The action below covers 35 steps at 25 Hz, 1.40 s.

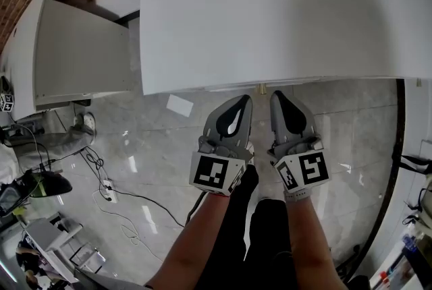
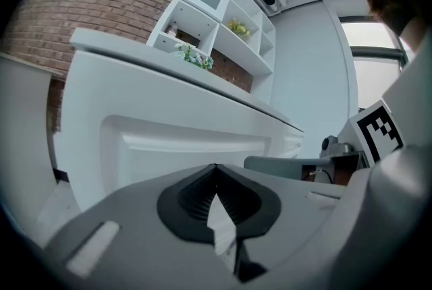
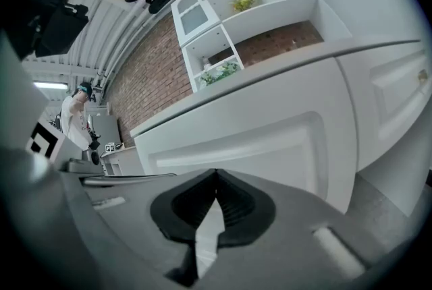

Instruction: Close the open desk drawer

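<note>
Head view: left gripper [image 1: 244, 101], right gripper [image 1: 278, 97] (two, closed) before one desk [image 1: 270, 19].

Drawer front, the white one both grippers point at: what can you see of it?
The drawer front is a wide, plain white panel, smooth and painted-looking, with a moulded frame around a flat middle. It stands upright just under the white desk top. No handle shows on it. It seems to stand slightly forward of the panel beside it. The left gripper and right gripper, both shut and empty, point at it closely; whether they touch it cannot be told.
</note>
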{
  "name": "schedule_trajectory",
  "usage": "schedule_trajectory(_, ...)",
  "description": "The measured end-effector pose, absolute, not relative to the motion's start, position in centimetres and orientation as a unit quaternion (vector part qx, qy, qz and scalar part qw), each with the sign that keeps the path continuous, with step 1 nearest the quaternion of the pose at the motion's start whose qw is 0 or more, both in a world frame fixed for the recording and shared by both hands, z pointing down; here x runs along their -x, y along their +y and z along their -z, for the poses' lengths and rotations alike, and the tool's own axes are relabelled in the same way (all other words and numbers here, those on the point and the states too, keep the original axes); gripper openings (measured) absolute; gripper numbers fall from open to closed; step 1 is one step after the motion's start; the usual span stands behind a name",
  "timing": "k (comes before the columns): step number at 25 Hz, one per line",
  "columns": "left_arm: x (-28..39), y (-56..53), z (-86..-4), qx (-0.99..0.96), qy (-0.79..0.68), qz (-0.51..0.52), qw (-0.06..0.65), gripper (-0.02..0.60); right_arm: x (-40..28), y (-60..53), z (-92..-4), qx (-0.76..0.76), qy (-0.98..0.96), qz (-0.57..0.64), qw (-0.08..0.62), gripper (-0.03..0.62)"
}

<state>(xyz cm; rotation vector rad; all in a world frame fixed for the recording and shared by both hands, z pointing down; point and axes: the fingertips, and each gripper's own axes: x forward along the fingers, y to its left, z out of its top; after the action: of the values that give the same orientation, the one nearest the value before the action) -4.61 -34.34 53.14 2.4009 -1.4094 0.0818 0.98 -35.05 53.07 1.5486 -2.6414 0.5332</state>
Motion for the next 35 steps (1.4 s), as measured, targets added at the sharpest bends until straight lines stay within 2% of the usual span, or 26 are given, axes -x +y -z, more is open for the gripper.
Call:
schedule_trajectory(13,4.8,-29.0,-47.6,-0.845,-0.512,0.0,0.152,0.002,-4.0,-28.9,-46.6,-0.459,-0.882,-0.099,0.039,0.0)
schedule_trajectory(26,8.2,-24.7,-36.6,-0.847,-0.516,0.018,0.128,0.002,-6.7,-23.9,-35.6,-0.448,-0.89,-0.069,0.06,0.0)
schedule_trajectory(35,9.6,-22.8,-29.2,-0.85,-0.515,0.025,0.105,0.002,-7.5,-21.7,-29.4,-0.454,-0.888,-0.06,0.042,0.0)
